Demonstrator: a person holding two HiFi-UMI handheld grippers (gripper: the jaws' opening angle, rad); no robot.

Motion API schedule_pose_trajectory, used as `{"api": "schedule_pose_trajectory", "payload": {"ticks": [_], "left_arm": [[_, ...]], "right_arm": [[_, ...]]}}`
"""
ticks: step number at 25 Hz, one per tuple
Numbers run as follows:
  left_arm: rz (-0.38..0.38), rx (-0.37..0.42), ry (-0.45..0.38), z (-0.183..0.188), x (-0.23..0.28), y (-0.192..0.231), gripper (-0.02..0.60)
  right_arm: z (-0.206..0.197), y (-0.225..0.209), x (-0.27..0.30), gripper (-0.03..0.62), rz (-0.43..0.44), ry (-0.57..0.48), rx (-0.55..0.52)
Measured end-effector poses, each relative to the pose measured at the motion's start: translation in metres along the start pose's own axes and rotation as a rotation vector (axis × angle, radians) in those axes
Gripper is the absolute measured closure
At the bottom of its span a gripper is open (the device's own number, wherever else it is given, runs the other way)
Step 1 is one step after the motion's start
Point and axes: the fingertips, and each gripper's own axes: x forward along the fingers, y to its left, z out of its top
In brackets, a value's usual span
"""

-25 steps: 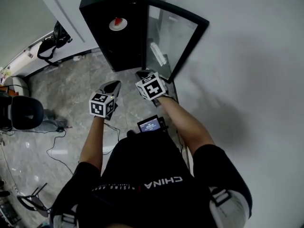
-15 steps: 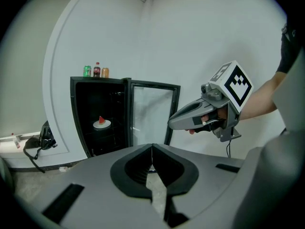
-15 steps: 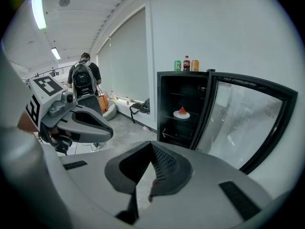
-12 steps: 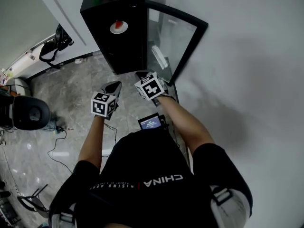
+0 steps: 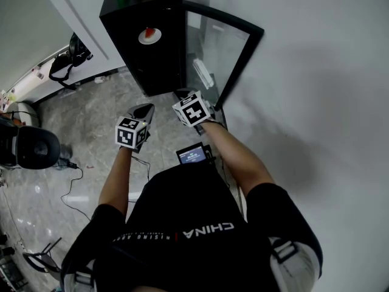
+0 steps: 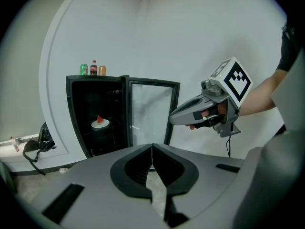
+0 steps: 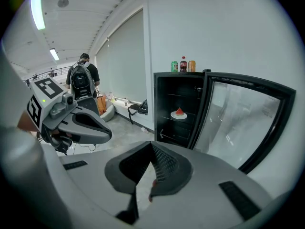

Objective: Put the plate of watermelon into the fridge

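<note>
Black and glossy, the single fridge [image 5: 152, 53] stands against the white wall with its one glass door [image 5: 216, 56] swung wide to the right. In front of it the person holds two tools, well apart from the cabinet. The left tool [image 5: 144, 109] and the right tool [image 5: 183, 95] each have their jaws pressed together with nothing between them. The one plate [image 5: 150, 35] sits on a shelf inside the fridge at about mid-height, carrying one red wedge of watermelon [image 6: 99, 119]. On the fridge's top stand three drinks [image 6: 93, 69]: a green can, a dark bottle and an orange can.

The plate appears to be placed, so what remains is probably shutting the door, and the risk I see lies there. A closed tool pushing on the glass could skid off the smooth pane. A hard shove could slam the door and jolt the cabinet, sliding the plate on its shelf or toppling one of the drinks above.
</note>
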Motion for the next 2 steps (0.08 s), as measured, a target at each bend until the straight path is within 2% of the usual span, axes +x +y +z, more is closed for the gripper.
{"api": "schedule_pose_trajectory", "payload": {"ticks": [2], "left_arm": [[-0.002,-0.003,0.001,-0.0005,0.003,0.0005,0.568]], "right_arm": [[0.0,-0.0021,0.0016,0.579,0.002,-0.001,0.0]]}}
